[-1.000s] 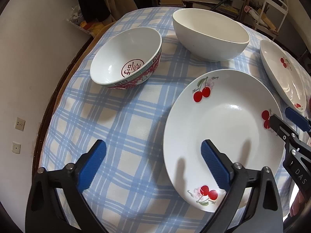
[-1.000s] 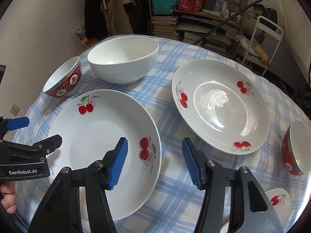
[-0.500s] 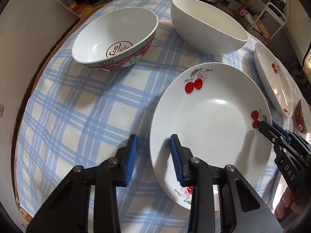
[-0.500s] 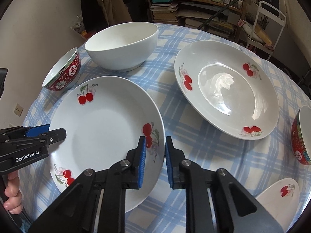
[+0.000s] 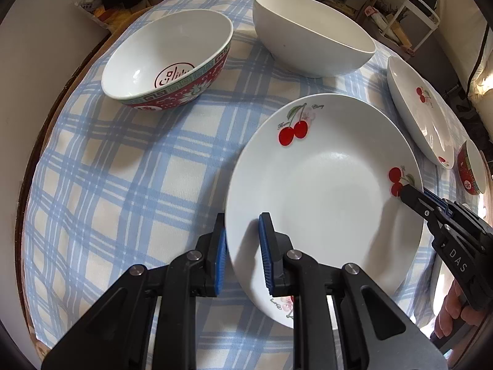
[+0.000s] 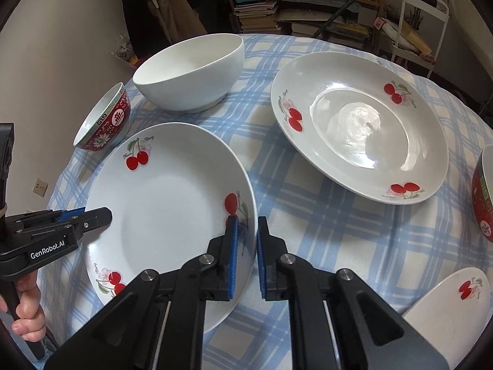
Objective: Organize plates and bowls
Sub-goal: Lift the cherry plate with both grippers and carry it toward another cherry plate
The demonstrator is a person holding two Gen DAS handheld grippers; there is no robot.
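Note:
A white plate with cherry prints (image 5: 323,191) (image 6: 166,197) lies on the blue checked tablecloth (image 5: 123,185). My left gripper (image 5: 242,219) straddles the plate's left rim, one blue pad under the edge and one on the inner face, jaws closing and pressing on the rim. In the right wrist view the left gripper (image 6: 101,214) shows from the side, clamped on that edge. My right gripper (image 6: 246,220) bites the opposite rim beside a cherry print, jaws closing on it. The left wrist view shows the right gripper (image 5: 406,192) at the plate's right edge.
A deep cherry plate (image 6: 308,71) (image 5: 425,117) lies to the right. A plain white bowl (image 5: 308,46) (image 6: 191,74) and a red patterned bowl (image 5: 166,61) (image 6: 104,126) stand behind. Another red bowl (image 6: 483,203) and a small cherry dish (image 6: 453,302) sit far right. Shelves stand beyond the table.
Both grippers went from wide open to closed on opposite rims of the cherry plate. Both tilted further downward and sit closer over the plate.

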